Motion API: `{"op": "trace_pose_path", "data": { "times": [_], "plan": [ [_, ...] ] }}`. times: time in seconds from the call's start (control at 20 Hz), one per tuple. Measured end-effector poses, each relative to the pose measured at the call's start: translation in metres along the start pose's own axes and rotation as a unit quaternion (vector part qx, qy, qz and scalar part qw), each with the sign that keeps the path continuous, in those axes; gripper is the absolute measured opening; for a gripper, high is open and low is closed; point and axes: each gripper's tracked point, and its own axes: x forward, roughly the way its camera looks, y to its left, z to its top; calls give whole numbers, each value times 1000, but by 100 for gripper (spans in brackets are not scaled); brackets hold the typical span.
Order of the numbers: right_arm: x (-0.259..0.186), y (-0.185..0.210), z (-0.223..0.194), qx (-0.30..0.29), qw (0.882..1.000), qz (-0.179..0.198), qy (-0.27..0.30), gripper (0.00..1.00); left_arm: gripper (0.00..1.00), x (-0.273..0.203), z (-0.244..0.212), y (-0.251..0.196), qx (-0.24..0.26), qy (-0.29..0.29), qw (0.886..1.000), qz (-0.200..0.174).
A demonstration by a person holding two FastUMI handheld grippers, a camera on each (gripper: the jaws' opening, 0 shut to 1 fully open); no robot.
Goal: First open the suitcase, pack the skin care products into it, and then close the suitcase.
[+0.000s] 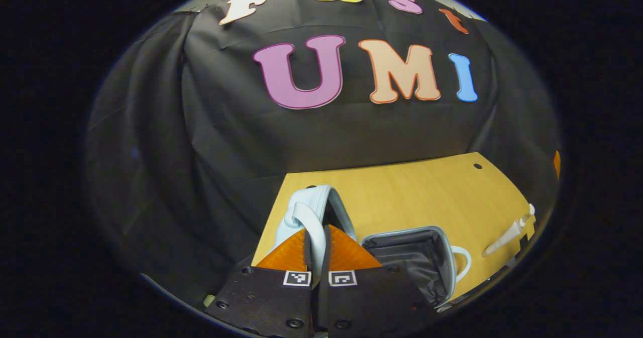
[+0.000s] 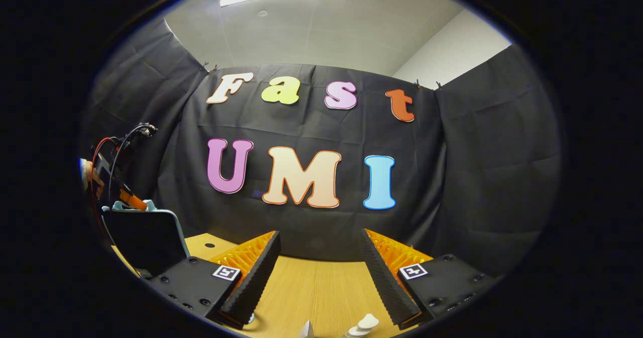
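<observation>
The suitcase (image 1: 402, 257) lies opened at the counter (image 1: 402, 192) near edge, its lid (image 1: 314, 212) clamped upright in the left gripper (image 1: 317, 257). The right gripper (image 2: 319, 272) hangs with jaws apart. Packing is judged next, calling for a skin care tube (image 1: 507, 237) near the right edge to be grasped.

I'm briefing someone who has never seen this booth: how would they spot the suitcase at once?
On the wooden table against the black cloth wall, the suitcase lies open near the front edge. Its pale blue shell and dark lining set it apart; the left gripper is shut on its raised lid.
</observation>
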Motion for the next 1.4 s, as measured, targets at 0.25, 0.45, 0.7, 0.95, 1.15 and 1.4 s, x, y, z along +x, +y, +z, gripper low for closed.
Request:
{"op": "trace_pose_path", "data": {
  "times": [0.25,0.45,0.7,0.95,1.15,1.4],
  "plan": [
    [1,4,-1,-15,1000,0,3,99,0,16,-20,56,-12,7,999,49],
    [3,1,-3,-20,1000,-5,5,98,0,28,-44,107,-22,27,995,89],
    [5,9,-14,-23,1000,2,21,98,0,54,-90,130,-61,76,991,90],
    [4,20,-14,-41,999,14,24,98,0,73,-132,145,-94,109,985,92],
    [2,19,-17,-49,998,11,32,98,0,88,-158,146,-97,124,983,91],
    [1,20,-19,-52,998,8,37,98,0,108,-186,153,-109,131,981,97]
  ]
}}
